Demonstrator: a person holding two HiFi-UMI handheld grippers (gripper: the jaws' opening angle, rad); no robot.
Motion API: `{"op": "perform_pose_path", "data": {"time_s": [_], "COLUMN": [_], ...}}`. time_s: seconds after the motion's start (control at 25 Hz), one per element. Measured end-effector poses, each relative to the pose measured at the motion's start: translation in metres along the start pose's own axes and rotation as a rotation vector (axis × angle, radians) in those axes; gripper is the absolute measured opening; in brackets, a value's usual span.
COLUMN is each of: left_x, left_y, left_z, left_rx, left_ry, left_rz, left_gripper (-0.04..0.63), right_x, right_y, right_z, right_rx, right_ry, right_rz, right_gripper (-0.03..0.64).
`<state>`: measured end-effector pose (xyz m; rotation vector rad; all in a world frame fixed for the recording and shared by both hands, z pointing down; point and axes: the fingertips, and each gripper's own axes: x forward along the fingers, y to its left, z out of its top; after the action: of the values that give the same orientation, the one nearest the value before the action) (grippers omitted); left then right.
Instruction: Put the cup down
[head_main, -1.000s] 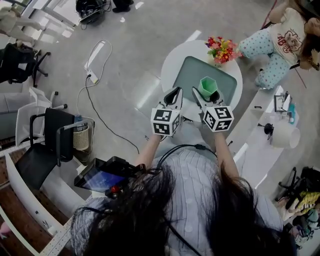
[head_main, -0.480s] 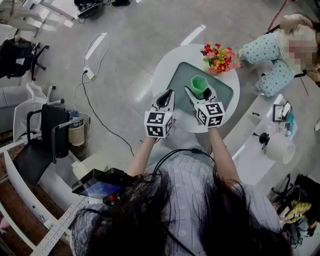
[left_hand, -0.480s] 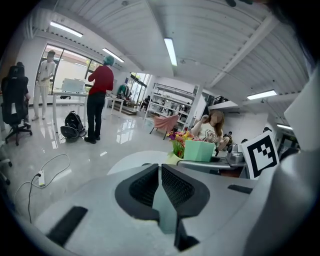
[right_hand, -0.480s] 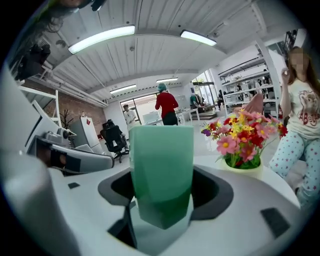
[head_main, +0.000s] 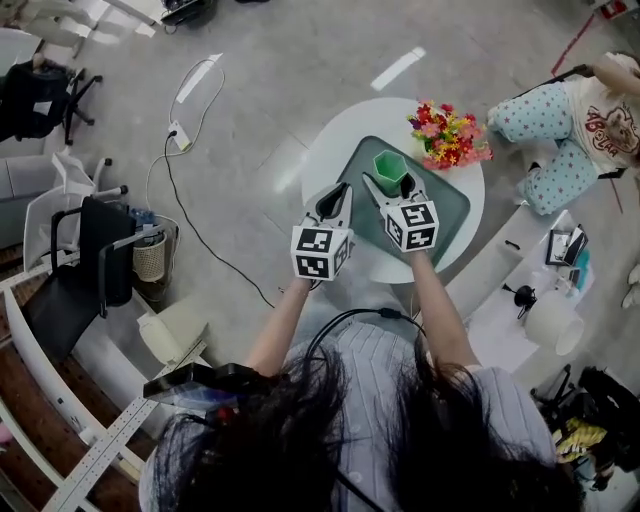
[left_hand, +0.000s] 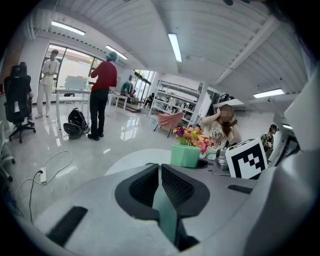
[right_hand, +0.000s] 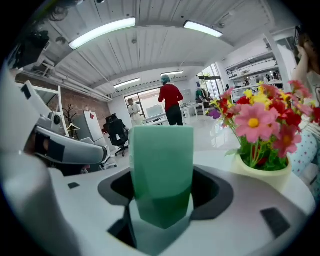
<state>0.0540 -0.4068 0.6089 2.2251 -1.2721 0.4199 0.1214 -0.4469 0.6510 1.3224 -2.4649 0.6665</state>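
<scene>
Right tongs (head_main: 393, 190) pinch the green faceted cup (head_main: 390, 165) upright over the green tray (head_main: 445, 212) on the round bench (head_main: 335, 150). Left tongs (head_main: 335, 196) are pressed together, empty. Risk: releasing too high or tilted could topple the cup, and drifting sideways could strike the flower pot (head_main: 447, 137).

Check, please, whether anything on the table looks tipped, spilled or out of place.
Nothing stands out: the green cup is upright in the right gripper, and the flower pot stands upright on the table.
</scene>
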Motion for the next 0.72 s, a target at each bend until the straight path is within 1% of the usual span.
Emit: {"op": "perform_pose_path", "data": {"time_s": [0.16, 0.36, 0.6, 0.72], "left_x": [0.011, 0.016, 0.015, 0.014], "left_y": [0.005, 0.017, 0.025, 0.028], "left_z": [-0.003, -0.007, -0.009, -0.011], "left_rx": [0.002, -0.015, -0.026, -0.034], "left_ry": [0.017, 0.031, 0.036, 0.040], "left_rz": [0.006, 0.029, 0.051, 0.058], "left_gripper": [0.018, 0.018, 0.018, 0.018], "right_x": [0.021, 0.041, 0.054, 0.058], "right_y": [-0.004, -0.005, -0.009, -0.008], "right_z": [-0.005, -0.014, -0.020, -0.026], "right_rx": [-0.037, -0.114, -0.194, -0.204], "right_ry": [0.027, 0.068, 0.095, 0.109], "right_rz": [0.019, 0.040, 0.023, 0.031], "right_gripper": [0.307, 0.308, 0.307, 0.307]}}
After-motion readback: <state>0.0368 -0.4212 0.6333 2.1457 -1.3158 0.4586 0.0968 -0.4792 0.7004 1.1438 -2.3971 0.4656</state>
